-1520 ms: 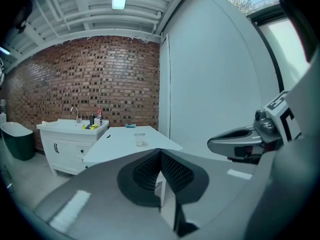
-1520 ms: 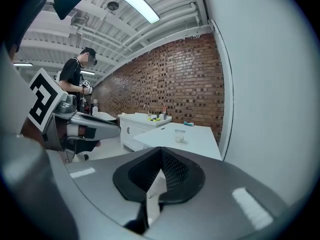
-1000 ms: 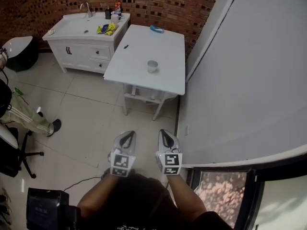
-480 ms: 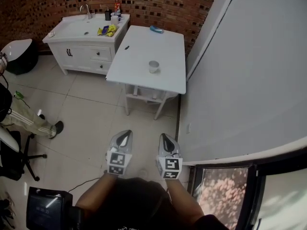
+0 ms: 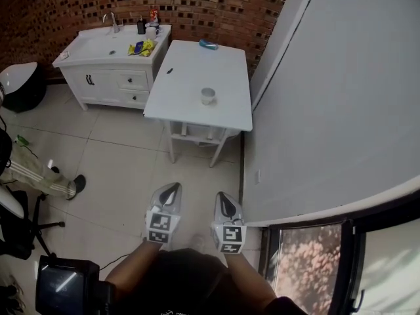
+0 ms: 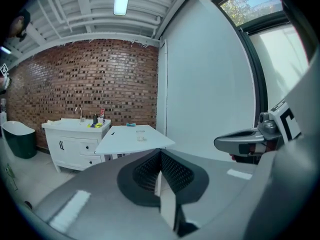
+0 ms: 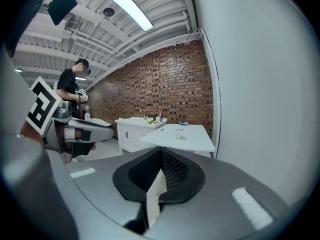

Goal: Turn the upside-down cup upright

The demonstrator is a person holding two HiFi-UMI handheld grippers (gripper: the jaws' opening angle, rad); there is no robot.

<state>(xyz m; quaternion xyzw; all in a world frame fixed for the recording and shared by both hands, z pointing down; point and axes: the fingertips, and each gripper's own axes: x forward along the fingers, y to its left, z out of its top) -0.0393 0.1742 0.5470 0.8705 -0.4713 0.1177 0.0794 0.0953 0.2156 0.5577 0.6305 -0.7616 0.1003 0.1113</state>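
- Ahead, across tiled floor: a white table (image 5: 197, 71), long side running away from the viewer.
- Well short of the table, low in the head view: left gripper (image 5: 172, 190), jaws pressed together, nothing between them.
- Just beside it, equally far from the table: right gripper (image 5: 223, 199), jaws likewise closed and empty; probably the nearer hand, being more in line with the target.
- On the table's near half, toward its right edge: small clear cup (image 5: 208, 96), long axis vertical; too small to tell rim-up from rim-down.
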